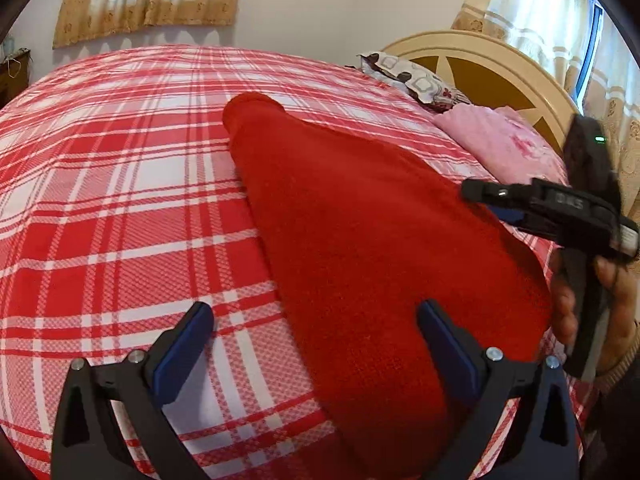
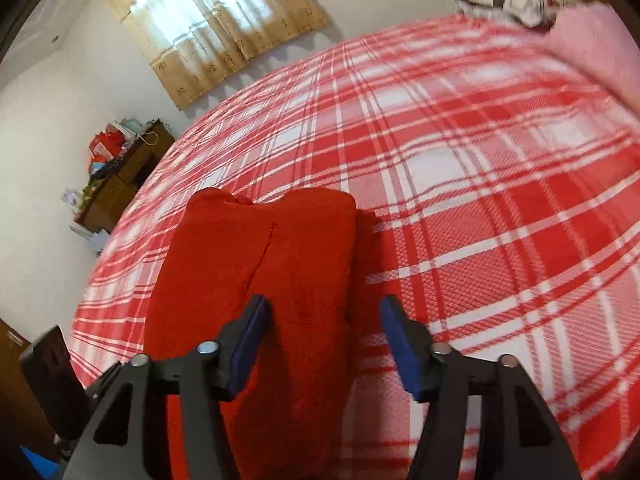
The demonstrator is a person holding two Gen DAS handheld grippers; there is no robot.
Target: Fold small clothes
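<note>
The red garment (image 1: 360,248) lies flat on the plaid bedspread (image 1: 120,200), running from 6 toward 11 o'clock. Left gripper (image 1: 316,340) and right gripper (image 2: 324,344) both stand open, holding nothing. Fabric appears soft, light, limp; grasp the near hem corners

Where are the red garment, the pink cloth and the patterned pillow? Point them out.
red garment (image 1: 360,240), left wrist view, middle of its folded body.
pink cloth (image 1: 500,140), left wrist view, its flat top.
patterned pillow (image 1: 412,76), left wrist view, its upper face.
</note>
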